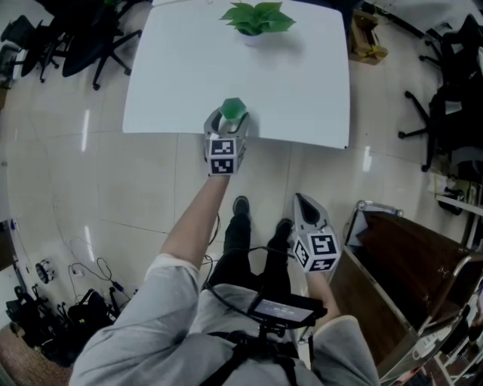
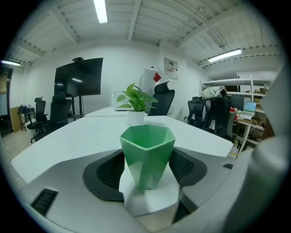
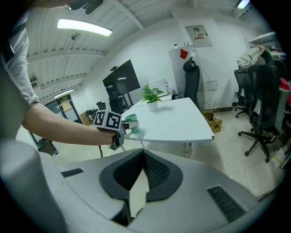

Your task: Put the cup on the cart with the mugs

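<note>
Left gripper [image 1: 230,118] is grasping the green cup [image 2: 148,154]: both dark pads [image 2: 105,170] are lying against its faceted sides, no gap showing in the left gripper view. Cup is standing upright, mouth up, base resting on the white table [image 1: 181,83]. It is sitting right at the table's near edge, about midway along that edge. Interior is looking empty. Person's left forearm [image 1: 198,219] is reaching out over the floor to the table edge.

Right gripper [image 3: 143,154] is clenched, pad tips meeting, nothing between them. It is hanging low near the person's right side, off the table and well apart from the cup, pointing toward the floor tiles [image 1: 136,188].

Potted plant [image 1: 257,19] in a white pot is standing at the far end of the same table, well apart from the cup. Dark shoes [image 1: 241,205] are showing on the floor just short of the table edge.

Cart [image 1: 407,264] with a brown deck and a metal rail is standing to the near right, just beside the right gripper; what is lying on it I cannot tell from here. Office chairs [image 1: 90,38] are standing at far left, more at far right. Dark wall screen [image 2: 78,76] is hanging beyond the table. Cables [image 1: 83,279] are lying on the floor at near left.
</note>
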`<state>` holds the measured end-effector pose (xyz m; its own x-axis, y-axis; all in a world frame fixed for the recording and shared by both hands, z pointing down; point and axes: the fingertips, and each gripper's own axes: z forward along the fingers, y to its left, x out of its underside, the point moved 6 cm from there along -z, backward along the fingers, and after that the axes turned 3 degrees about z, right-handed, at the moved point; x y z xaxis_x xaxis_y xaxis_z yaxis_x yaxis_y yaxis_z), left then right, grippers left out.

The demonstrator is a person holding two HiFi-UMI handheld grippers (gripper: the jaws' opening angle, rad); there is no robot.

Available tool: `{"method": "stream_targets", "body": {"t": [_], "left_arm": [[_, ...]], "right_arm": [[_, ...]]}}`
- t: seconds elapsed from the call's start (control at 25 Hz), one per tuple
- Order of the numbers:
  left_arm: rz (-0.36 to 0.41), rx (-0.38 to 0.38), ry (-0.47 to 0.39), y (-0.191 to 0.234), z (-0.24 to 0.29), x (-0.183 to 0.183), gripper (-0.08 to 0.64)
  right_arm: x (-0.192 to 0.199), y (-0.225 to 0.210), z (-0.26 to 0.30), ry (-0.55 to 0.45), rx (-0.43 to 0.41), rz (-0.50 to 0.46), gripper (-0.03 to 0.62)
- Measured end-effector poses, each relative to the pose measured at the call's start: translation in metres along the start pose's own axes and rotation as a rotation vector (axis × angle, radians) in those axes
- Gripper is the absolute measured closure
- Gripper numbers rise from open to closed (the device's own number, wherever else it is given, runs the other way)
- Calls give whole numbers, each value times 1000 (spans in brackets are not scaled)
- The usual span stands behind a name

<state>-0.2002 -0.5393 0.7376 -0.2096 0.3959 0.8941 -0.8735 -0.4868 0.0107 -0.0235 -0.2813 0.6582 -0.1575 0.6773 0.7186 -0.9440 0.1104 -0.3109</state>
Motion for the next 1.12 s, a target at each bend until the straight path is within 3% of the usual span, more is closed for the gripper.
{"method": "stream_targets", "body": {"t": [0.44, 0.84, 1.12], "left_arm": [[11, 37, -22, 0, -24, -19, 255], [20, 105, -23, -21, -118, -79, 255], [42, 168, -13, -58, -197, -120, 255]], "right_arm": [[-13, 6, -7, -33, -10, -19, 594], [-66, 22, -40, -119, -56, -79, 594], [-86, 31, -82, -159, -101, -108, 594]]}}
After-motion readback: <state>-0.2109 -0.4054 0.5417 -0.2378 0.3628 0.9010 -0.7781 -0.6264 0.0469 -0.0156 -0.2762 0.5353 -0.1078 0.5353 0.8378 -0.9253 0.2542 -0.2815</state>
